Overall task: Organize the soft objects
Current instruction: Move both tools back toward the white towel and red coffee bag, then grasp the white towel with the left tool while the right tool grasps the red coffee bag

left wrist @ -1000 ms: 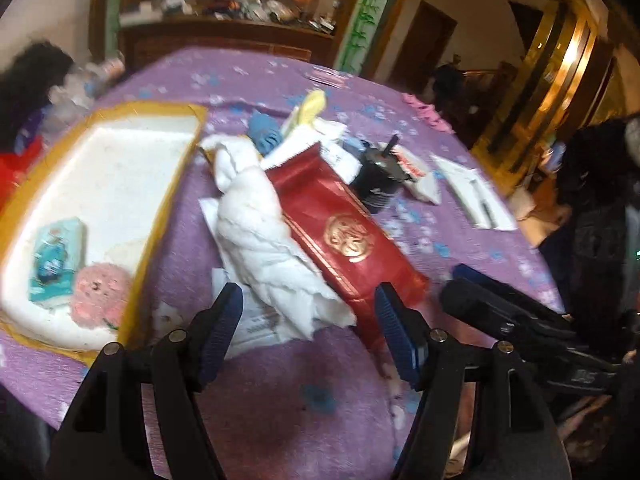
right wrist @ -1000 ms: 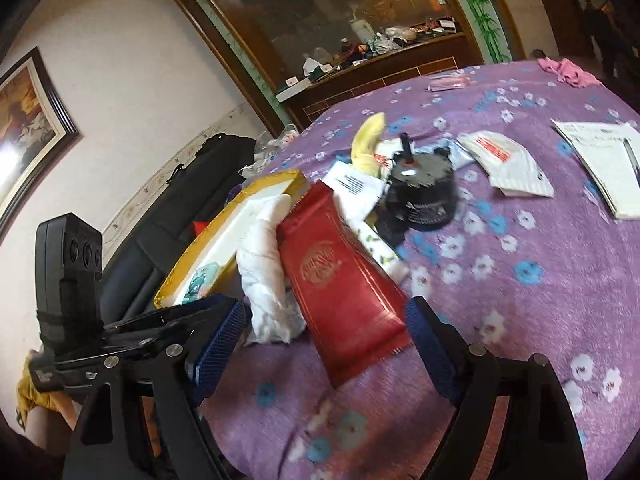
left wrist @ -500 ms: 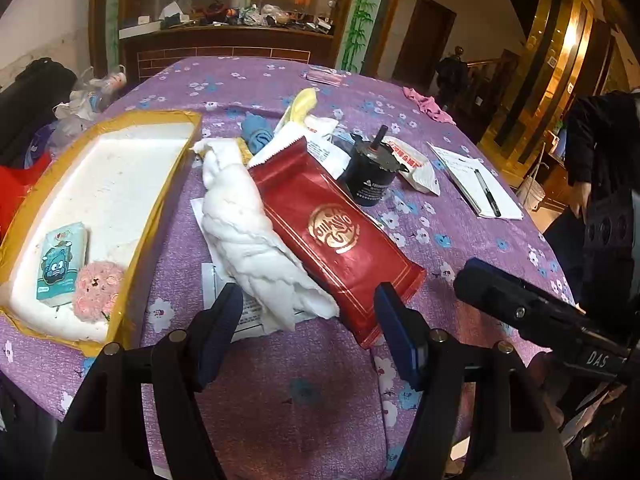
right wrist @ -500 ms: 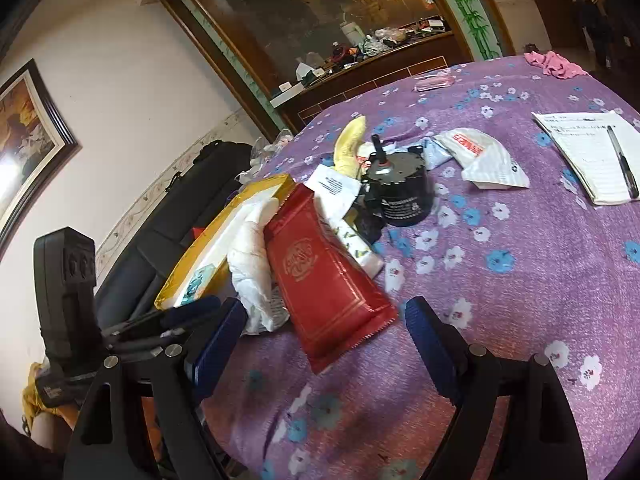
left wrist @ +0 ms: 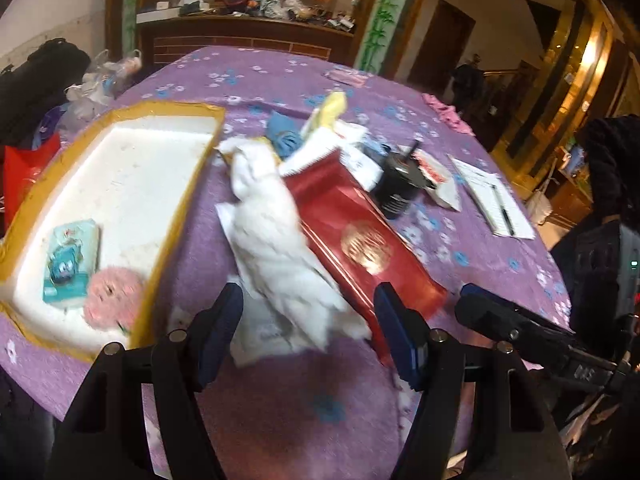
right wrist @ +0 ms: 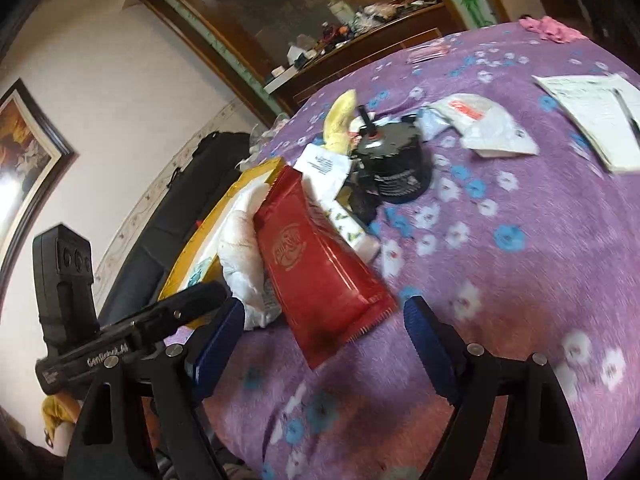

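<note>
A twisted white cloth (left wrist: 280, 240) lies on the purple tablecloth beside a red foil pouch (left wrist: 360, 240). My left gripper (left wrist: 308, 332) is open, its jaws on either side of the cloth's near end. My right gripper (right wrist: 324, 340) is open, just in front of the red pouch (right wrist: 312, 256), with the white cloth (right wrist: 240, 256) to its left. A yellow-rimmed white tray (left wrist: 120, 184) at the left holds a pink fluffy ball (left wrist: 114, 296) and a teal tissue pack (left wrist: 72, 256). A blue cloth (left wrist: 282, 136) and a yellow soft toy (left wrist: 330, 110) lie behind the pouch.
A black round jar (left wrist: 396, 192) stands right of the pouch, with white packets (left wrist: 440, 184) and a notepad with pen (left wrist: 492, 204) beyond. A pink cloth (left wrist: 444, 112) lies at the far edge. A black bag (left wrist: 36, 80) sits left of the table.
Both grippers have moved closer to the cloth and the pouch. Both stay open.
</note>
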A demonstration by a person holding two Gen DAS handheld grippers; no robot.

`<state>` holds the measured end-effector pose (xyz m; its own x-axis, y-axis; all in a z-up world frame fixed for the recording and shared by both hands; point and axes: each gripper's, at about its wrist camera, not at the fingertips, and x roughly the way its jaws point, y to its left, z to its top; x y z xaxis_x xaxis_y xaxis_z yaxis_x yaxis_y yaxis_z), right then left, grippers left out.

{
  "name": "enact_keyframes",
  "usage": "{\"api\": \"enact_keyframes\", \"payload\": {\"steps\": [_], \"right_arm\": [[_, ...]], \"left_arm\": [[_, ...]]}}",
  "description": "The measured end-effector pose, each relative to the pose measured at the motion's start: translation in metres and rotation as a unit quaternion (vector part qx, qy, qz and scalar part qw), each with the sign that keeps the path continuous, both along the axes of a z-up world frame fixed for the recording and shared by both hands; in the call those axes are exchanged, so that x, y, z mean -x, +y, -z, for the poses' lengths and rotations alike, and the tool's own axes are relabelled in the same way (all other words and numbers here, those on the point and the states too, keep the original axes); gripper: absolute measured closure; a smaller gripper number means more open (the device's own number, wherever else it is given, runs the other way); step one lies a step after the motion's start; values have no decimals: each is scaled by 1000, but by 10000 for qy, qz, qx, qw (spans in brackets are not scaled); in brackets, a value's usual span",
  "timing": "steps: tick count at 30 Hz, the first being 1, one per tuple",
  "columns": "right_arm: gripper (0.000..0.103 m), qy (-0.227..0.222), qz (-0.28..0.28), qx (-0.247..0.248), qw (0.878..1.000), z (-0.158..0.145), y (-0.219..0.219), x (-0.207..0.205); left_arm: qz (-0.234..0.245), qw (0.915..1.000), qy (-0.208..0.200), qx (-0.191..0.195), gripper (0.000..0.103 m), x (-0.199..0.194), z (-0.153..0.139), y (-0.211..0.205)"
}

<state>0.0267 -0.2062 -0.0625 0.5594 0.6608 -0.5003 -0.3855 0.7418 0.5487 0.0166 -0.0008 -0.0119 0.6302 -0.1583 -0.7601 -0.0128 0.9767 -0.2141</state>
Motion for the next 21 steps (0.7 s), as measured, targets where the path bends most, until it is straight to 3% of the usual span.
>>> {"api": "enact_keyframes", "payload": {"steps": [4,6,9,12,17,21], "right_arm": [[21,-5,-317,233,9992,-13,25,-24],[21,-64,-581,339,9977,-24,40,-37],[21,-133,-501,825,9952,-25,58,-53],[26,217,-503,863,9948,-10,67,-70],[41,-23,-411,1220,9917,-13,73,-57],[57,-196,-176,1682,9854,-9,82,-41]], "left_arm": [[-201,9997,135,-61,41,-23,5,11],[-293,9993,213,55,41,-33,11,18],[-342,9982,399,274,41,-41,21,27],[-197,9981,505,290,43,-40,28,22],[-146,9989,441,77,43,-39,29,16],[-108,9991,410,49,53,-39,29,16]]}}
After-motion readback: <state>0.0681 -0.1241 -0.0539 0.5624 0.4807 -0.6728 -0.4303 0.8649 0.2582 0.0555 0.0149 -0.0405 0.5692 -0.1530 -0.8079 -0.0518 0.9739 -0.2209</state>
